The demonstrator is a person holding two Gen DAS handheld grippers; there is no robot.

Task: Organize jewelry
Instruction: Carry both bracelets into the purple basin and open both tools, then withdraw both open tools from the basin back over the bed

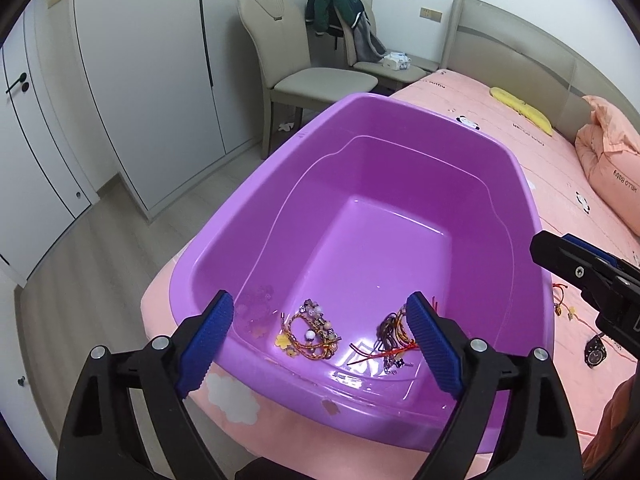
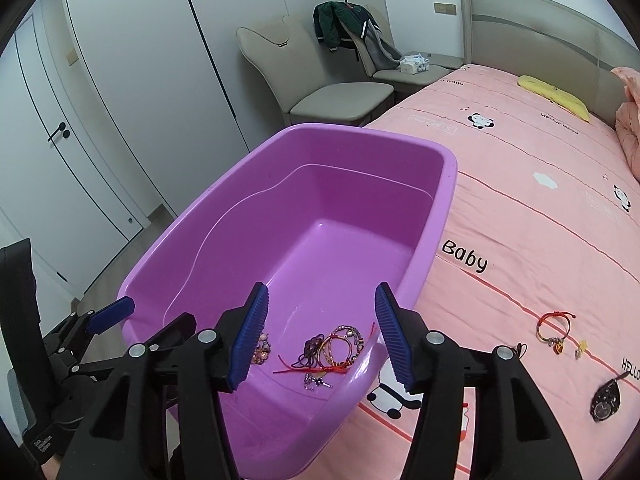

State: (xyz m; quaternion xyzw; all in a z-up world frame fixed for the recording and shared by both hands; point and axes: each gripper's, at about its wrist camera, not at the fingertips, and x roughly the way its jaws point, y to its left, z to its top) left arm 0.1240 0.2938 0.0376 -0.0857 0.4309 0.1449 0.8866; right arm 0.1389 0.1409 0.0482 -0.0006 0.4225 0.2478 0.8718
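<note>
A purple plastic tub (image 1: 400, 128) stands on the pink bed. At its near end lie a beaded bracelet with a yellow flower (image 1: 310, 334) and a tangle of cords and bracelets (image 1: 390, 340). My left gripper (image 1: 320, 302) hangs open over the tub's near rim, nothing between its pads. My right gripper (image 2: 322, 292) is also open above the same tangle (image 2: 340, 346), apart from it. On the sheet to the right lie a red cord bracelet with a charm (image 2: 554, 328), a small yellow charm (image 2: 581, 347) and a black watch (image 2: 605, 398).
The tub sits at the bed's corner, with floor (image 1: 80, 280) to its left. Two beige chairs (image 1: 316, 80), one draped with a green jacket (image 1: 336, 4), stand beyond it by white wardrobes (image 1: 140, 80). A yellow pillow (image 2: 554, 96) and a folded pink quilt (image 1: 612, 168) lie near the headboard.
</note>
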